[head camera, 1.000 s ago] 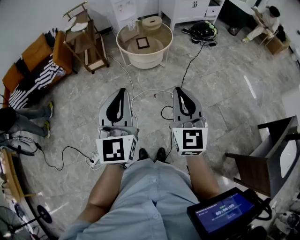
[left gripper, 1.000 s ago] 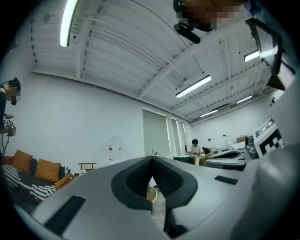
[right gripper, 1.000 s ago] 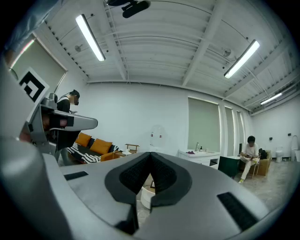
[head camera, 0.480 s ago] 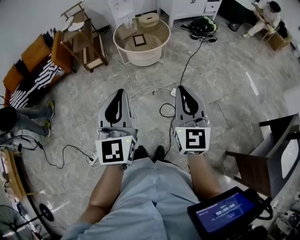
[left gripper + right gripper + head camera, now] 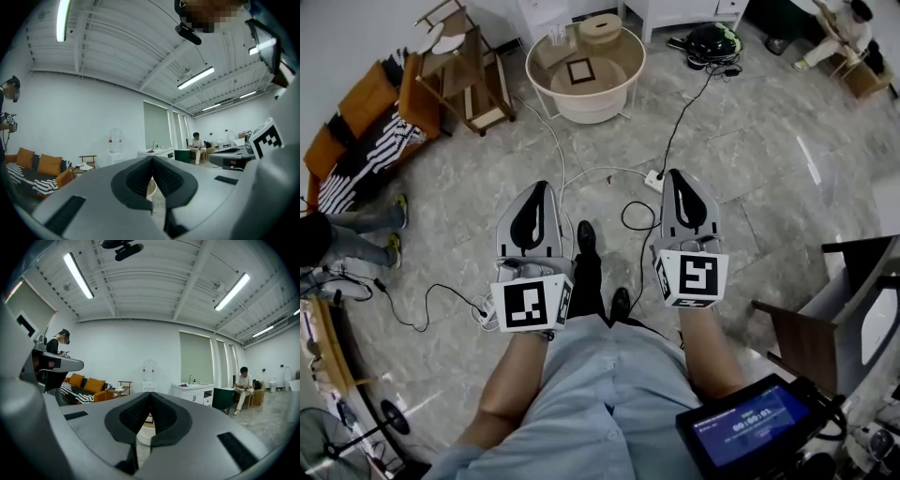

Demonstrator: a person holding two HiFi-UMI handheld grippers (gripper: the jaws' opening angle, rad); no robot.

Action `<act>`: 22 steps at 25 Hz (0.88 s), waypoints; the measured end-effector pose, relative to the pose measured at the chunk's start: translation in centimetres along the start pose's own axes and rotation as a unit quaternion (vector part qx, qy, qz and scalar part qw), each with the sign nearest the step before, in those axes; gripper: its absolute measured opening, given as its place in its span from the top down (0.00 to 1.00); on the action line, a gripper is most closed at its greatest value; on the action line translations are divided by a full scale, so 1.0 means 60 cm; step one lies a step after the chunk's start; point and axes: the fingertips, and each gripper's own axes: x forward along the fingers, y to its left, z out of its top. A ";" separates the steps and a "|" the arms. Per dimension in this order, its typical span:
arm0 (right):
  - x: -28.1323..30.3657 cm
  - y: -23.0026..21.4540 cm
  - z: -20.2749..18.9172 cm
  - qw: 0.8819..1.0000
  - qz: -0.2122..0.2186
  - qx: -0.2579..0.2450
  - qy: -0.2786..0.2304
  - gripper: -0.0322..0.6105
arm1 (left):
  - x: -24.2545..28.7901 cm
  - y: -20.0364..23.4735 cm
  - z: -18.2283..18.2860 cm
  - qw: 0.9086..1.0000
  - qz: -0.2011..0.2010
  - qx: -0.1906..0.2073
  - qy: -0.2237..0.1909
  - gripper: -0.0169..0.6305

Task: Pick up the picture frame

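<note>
Left gripper: jaws pressed together, nothing between them; confirmed in the left gripper view. Right gripper: likewise clenched and empty, pads meeting along one line in the right gripper view. Both are held level, side by side and apart, over the marble floor.

Picture frame: small, dark-edged, lying flat near the middle of a round worktop at the far side of the room, well apart from both grippers. A round wooden box sits on the same worktop, on the far side of the frame.

Between grippers and worktop: open floor crossed by a white power strip and a black cable. The wearer's shoe is between the grippers.

Surroundings: wooden rack left of the worktop; sofa with orange cushions far left; what looks like a black helmet, detail poor; seated person far right; a lit screen near right.
</note>
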 end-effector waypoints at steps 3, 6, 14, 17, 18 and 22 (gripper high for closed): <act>0.047 -0.001 -0.013 1.000 0.002 -0.004 0.009 0.93 | 0.039 0.022 -0.017 1.000 0.002 -0.005 0.002 0.96; 0.119 0.006 -0.021 1.000 0.007 -0.008 0.018 0.93 | 0.095 0.062 -0.037 1.000 0.004 -0.015 0.006 0.96; 0.349 0.025 0.011 0.999 0.008 -0.024 0.021 0.93 | 0.287 0.204 -0.042 0.999 0.005 -0.032 -0.004 0.96; 0.416 0.025 0.039 0.999 0.004 -0.031 0.008 0.93 | 0.346 0.251 -0.023 0.999 0.004 -0.033 -0.024 0.96; 0.434 0.026 0.048 0.999 0.001 -0.032 0.002 0.93 | 0.362 0.264 -0.016 0.999 0.003 -0.033 -0.030 0.96; 0.490 0.030 0.086 0.999 -0.007 -0.041 -0.019 0.93 | 0.409 0.299 0.000 0.999 -0.004 -0.029 -0.045 0.96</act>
